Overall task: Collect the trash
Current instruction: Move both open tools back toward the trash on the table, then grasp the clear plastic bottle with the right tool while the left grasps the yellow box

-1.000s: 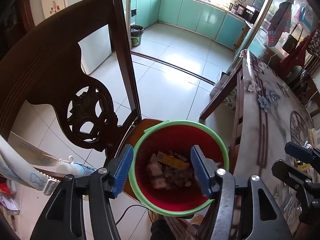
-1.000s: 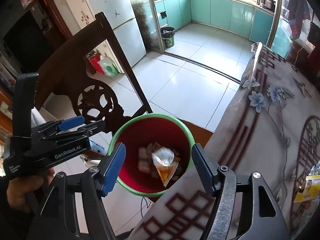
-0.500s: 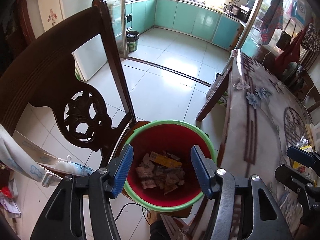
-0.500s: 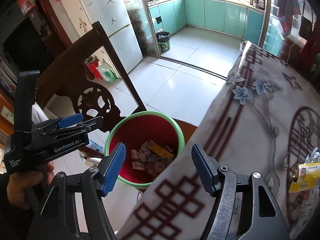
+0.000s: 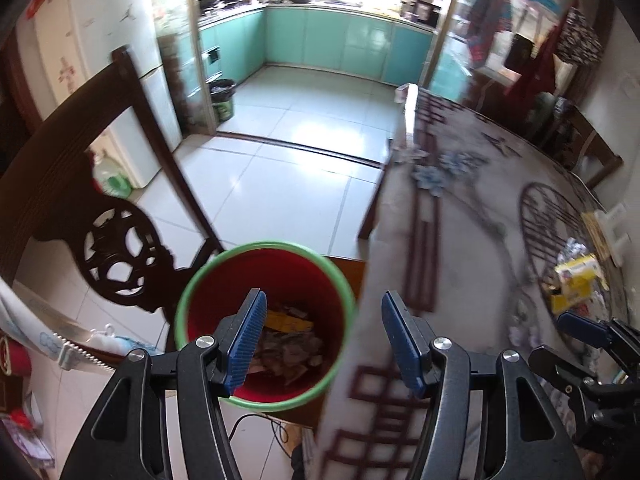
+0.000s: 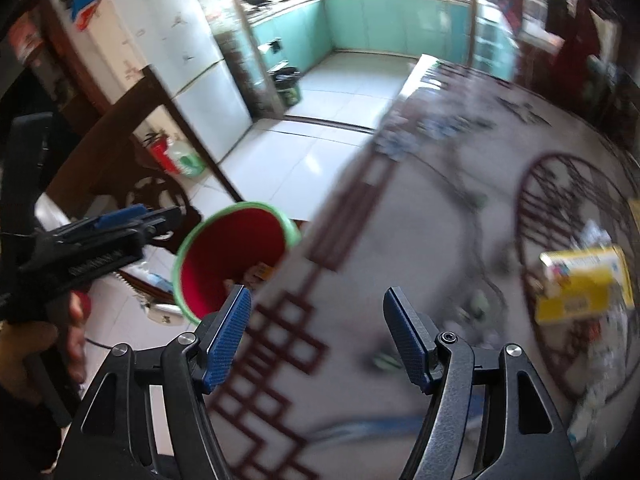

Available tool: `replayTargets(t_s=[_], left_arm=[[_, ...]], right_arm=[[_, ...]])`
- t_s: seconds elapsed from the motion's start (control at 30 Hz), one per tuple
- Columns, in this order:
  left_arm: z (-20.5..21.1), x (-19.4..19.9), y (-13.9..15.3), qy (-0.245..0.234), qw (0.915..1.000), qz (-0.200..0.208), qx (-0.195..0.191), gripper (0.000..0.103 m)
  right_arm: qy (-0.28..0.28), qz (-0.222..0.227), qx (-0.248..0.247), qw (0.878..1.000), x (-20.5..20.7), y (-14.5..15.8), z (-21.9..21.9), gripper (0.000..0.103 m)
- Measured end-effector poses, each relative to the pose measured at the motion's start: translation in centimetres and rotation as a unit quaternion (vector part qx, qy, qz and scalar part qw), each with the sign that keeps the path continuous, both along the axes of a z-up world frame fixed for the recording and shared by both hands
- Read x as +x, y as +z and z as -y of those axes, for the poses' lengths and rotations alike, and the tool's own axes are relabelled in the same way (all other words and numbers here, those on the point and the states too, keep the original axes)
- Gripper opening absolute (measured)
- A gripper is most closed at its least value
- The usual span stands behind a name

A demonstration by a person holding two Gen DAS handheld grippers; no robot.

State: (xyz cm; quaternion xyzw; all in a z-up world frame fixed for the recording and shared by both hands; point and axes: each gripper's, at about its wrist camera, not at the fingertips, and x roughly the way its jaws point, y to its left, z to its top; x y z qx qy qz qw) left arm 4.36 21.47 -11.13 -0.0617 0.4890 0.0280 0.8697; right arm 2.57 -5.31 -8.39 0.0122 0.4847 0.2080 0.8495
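Risk is building: both the left gripper (image 5: pixel 322 340) and right gripper (image 6: pixel 316 336) are hanging released and empty, and a blurred, fast reach toward the yellow wrapper (image 6: pixel 584 284) could knock it off the table (image 6: pixel 420 240).

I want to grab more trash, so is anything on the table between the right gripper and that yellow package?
Nothing solid shows between them. The open right gripper faces bare tablecloth; the yellow package lies ahead to its right among other wrappers. Blur hides small items.
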Motion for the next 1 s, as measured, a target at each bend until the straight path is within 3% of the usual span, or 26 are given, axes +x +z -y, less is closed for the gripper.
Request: replayTargets(t_s=[0.23, 0.37, 0.47, 0.53, 0.7, 0.77, 0.83, 0.87, 1.0], left_arm=[[6.7, 0.6, 0.3, -0.049, 0.9988, -0.002, -0.004, 0.059], [10.4, 0.7, 0.3, -0.077, 0.997, 0.0, -0.007, 0.059], [12.8, 0.8, 0.4, -0.097, 0.9953, 0.002, -0.007, 0.059], [14.4, 0.7, 0.3, -0.11, 0.9939, 0.003, -0.005, 0.059], [19.3, 0.9, 0.1, -0.151, 0.9886, -0.002, 0.002, 0.059], [21.2, 1.0, 0.1, -0.167, 0.9859, -0.003, 0.006, 0.059], [23.0, 1.1, 0.1, -0.186, 0.9825, -0.004, 0.009, 0.059], [24.1, 1.3, 0.2, -0.199, 0.98, -0.003, 0.011, 0.059], [28.1, 2.2, 0.3, -0.257, 0.9661, 0.006, 0.023, 0.059]], right_arm=[[-0.095, -0.025, -0.02, 0.995, -1.3, -1.8, 9.7, 0.068], [-0.166, -0.025, -0.057, 0.984, -1.8, -2.6, 16.7, 0.069], [-0.214, -0.019, -0.076, 0.974, -1.8, -2.9, 21.3, 0.078], [-0.239, -0.018, -0.091, 0.967, -1.3, -3.3, 24.0, 0.079], [-0.238, -0.031, -0.098, 0.966, 1.7, -5.0, 27.3, 0.079], [-0.219, -0.056, -0.101, 0.969, 3.2, -6.6, 28.0, 0.079], [-0.21, -0.086, -0.098, 0.969, 3.9, -8.3, 28.4, 0.07], [-0.206, -0.092, -0.083, 0.971, 4.0, -8.8, 28.8, 0.056], [-0.208, -0.077, -0.036, 0.974, 2.7, -8.1, 29.9, 0.054]])
